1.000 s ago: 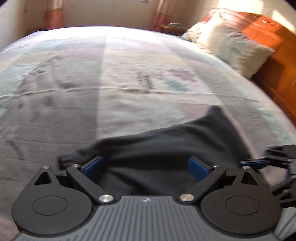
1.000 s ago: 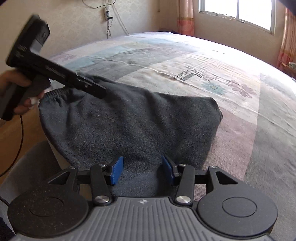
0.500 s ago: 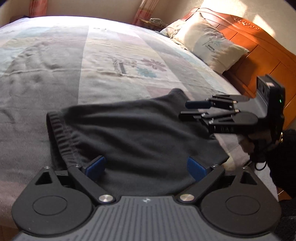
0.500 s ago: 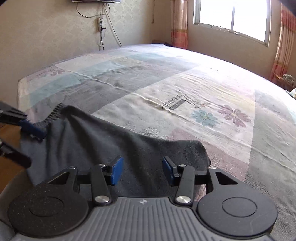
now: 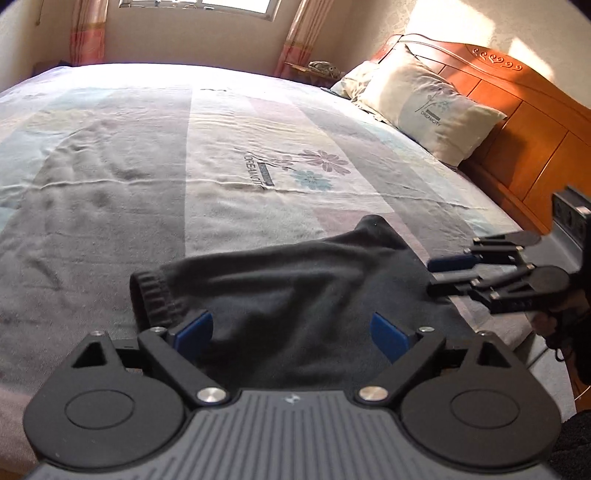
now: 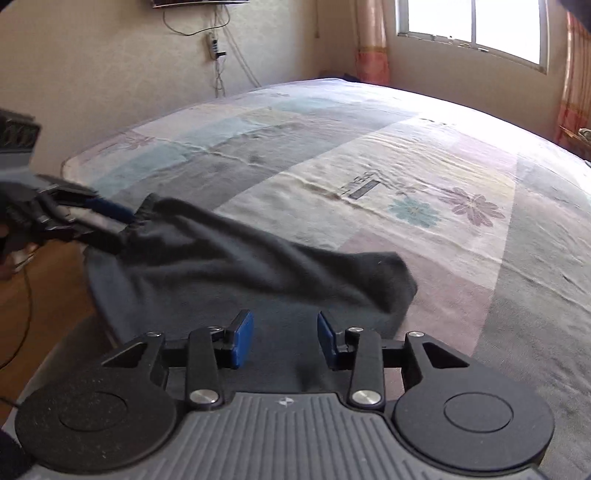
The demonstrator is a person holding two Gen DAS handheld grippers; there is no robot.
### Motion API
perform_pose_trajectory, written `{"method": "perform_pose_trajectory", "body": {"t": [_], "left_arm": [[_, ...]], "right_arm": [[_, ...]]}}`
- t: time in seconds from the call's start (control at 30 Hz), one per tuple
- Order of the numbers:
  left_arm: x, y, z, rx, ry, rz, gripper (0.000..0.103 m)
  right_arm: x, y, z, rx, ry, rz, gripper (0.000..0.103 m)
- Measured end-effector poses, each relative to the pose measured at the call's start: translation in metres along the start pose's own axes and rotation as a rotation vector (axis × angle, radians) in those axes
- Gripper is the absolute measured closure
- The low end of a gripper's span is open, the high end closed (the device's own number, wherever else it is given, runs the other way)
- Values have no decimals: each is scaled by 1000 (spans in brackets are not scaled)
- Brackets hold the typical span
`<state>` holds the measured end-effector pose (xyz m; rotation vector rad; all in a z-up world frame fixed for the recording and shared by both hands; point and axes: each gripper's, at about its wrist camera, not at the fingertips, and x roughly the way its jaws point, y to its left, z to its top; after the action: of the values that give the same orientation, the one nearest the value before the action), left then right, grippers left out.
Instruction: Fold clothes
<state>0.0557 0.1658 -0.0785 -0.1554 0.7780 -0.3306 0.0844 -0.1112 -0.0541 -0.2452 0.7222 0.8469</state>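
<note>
A dark grey garment lies bunched on the bed near its front edge, with a ribbed waistband at its left end. My left gripper hovers over it, jaws wide open; the fabric spreads between and below the blue pads. From the right wrist view the left gripper sits at the waistband end of the garment. My right gripper is over the garment's near edge, jaws closing, cloth beneath the gap and the pads not pressing on it. In the left wrist view the right gripper reaches the garment's right edge.
The patterned bedspread stretches far beyond the garment. A pillow leans on the wooden headboard at the right. A window and curtains stand behind the bed. Wooden floor shows past the bed's near corner.
Both cameras have risen and pulled back a little from the garment. The right gripper's jaws have narrowed. The waistband end now looks bunched and raised beside the left gripper.
</note>
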Motion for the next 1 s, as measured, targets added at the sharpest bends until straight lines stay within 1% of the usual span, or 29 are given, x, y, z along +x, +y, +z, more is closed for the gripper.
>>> {"method": "perform_pose_trajectory", "body": {"t": [0.03,0.13,0.17,0.2,0.23,0.27,0.3,0.33,0.37,0.4,0.47,0.5,0.57,0.63,0.73,0.8,1.0], "left_arm": [[7,1,1,-3,7,14,10],[34,14,-1,-52,62,78,11],[36,15,-2,-47,49,75,11],[35,14,0,-48,45,73,10],[34,12,3,-56,59,77,10],[31,10,5,-59,65,75,10],[28,7,7,-59,63,67,10],[25,4,9,-57,60,59,10],[22,0,9,-54,59,49,10],[19,-5,10,-51,63,39,10],[13,-18,8,-33,71,13,10],[9,-29,6,-8,74,-13,10],[3,-49,0,50,80,-57,9],[-2,-67,-8,101,91,-83,9],[-8,-81,-16,138,98,-78,9],[-10,-82,-20,133,104,-72,9],[-12,-73,-22,92,109,-62,9]], "right_arm": [[-3,5,-8,-6,11,3,60],[-9,14,-42,-28,82,-37,60],[-11,16,-53,-39,103,-57,60],[-20,16,-58,-23,90,-61,60],[-29,16,-63,-7,77,-65,58],[-37,20,-65,-12,53,-79,54],[-46,23,-67,-17,29,-92,41],[-55,27,-69,-22,4,-106,33],[-58,33,-70,-72,-8,-135,32],[-56,39,-70,-127,1,-172,32],[-45,49,-73,-227,35,-247,32],[-38,53,-74,-274,55,-283,32],[-26,61,-75,-346,53,-320,32],[-16,68,-74,-393,47,-343,32],[-6,78,-73,-486,30,-407,32],[-3,86,-77,-580,20,-451,31],[4,94,-90,-751,12,-522,29]]}}
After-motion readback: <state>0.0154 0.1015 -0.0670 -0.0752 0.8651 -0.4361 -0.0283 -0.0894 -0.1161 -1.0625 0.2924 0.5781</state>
